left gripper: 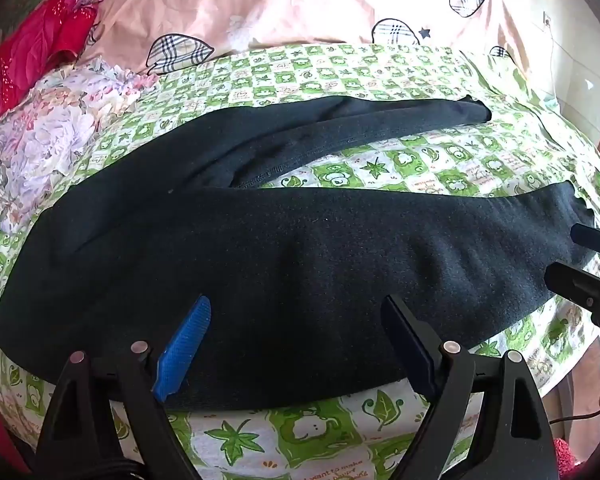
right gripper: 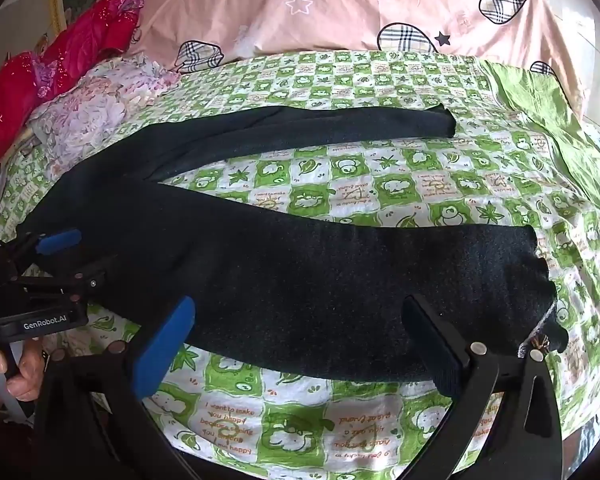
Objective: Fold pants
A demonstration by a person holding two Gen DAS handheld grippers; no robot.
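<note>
Black pants (left gripper: 284, 248) lie flat on a green-and-white checked sheet (left gripper: 400, 168), waist to the left and both legs spread rightward in a V. My left gripper (left gripper: 296, 300) hovers open over the thigh of the near leg, close to the pants' front edge, with nothing pinched. In the right wrist view the pants (right gripper: 300, 280) fill the middle, and my right gripper (right gripper: 298, 302) stands open over the near leg toward its cuff (right gripper: 540, 272). The far leg's cuff (right gripper: 444, 124) lies further back. Each gripper shows in the other's view: the right gripper (left gripper: 576, 256), the left gripper (right gripper: 76, 258).
A pink quilt with plaid hearts (left gripper: 300, 0) is piled along the back. A floral pillow (left gripper: 52, 140) and a red cloth (left gripper: 32, 48) sit at the left. The bed drops off at the right (left gripper: 572, 128). A hand (right gripper: 4, 368) holds the left gripper's handle.
</note>
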